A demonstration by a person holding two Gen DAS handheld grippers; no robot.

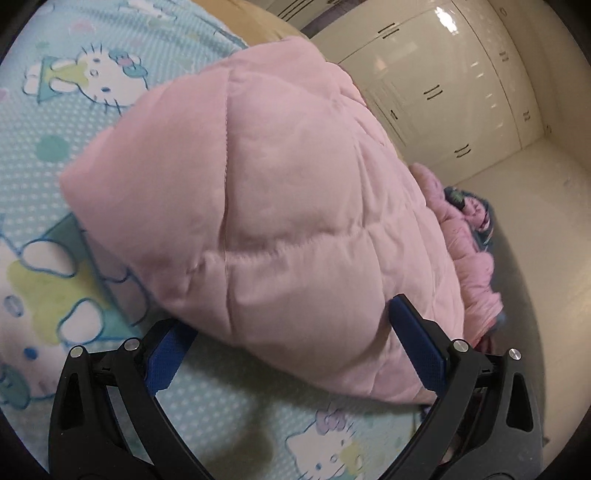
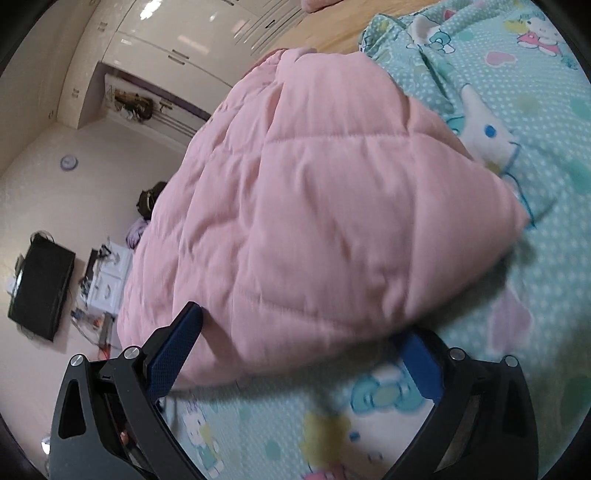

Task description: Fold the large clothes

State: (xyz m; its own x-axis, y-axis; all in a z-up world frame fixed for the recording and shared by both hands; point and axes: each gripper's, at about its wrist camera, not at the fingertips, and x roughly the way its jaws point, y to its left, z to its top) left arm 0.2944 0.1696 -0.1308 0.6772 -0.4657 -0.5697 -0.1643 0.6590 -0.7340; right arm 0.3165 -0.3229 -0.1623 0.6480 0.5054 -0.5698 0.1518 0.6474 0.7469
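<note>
Left tool (image 1: 295, 347): jaws apart, pink quilted coat (image 1: 280, 206) bulging into the gap between the blue pads (image 1: 166, 363), nothing clamped. The coat sits folded into a thick bundle on the bed sheet (image 1: 55, 122) (cartoon-cat print, teal), right at the bed's side edge.

Risk 1, judged: the bundle's right flank in the left view hangs at the mattress edge, with crumpled pink fabric (image 1: 476, 254) spilling downward there. A push from the bed side would probably send the whole stack sliding toward the floor (image 1: 554, 221).

Risk 2, judged: padding is puffy and springy; letting go too soon could let the top layer pop open. A shallow pinch would likely catch only the outer shell and drag it off the layers beneath.

Right tool (image 2: 299, 350): jaws also apart, straddling the near hem of the same coat (image 2: 314, 206), no grip. Frames are blurred, so contact between pads and cloth cannot be judged.

Open room: plenty of bare sheet (image 2: 535, 184) on the bed's inner side, good for shifting the bundle inward. On the floor side there is clutter (a black box (image 2: 40, 284), a white box (image 2: 109, 280), cables), with wardrobe doors (image 2: 177, 33) beyond.
</note>
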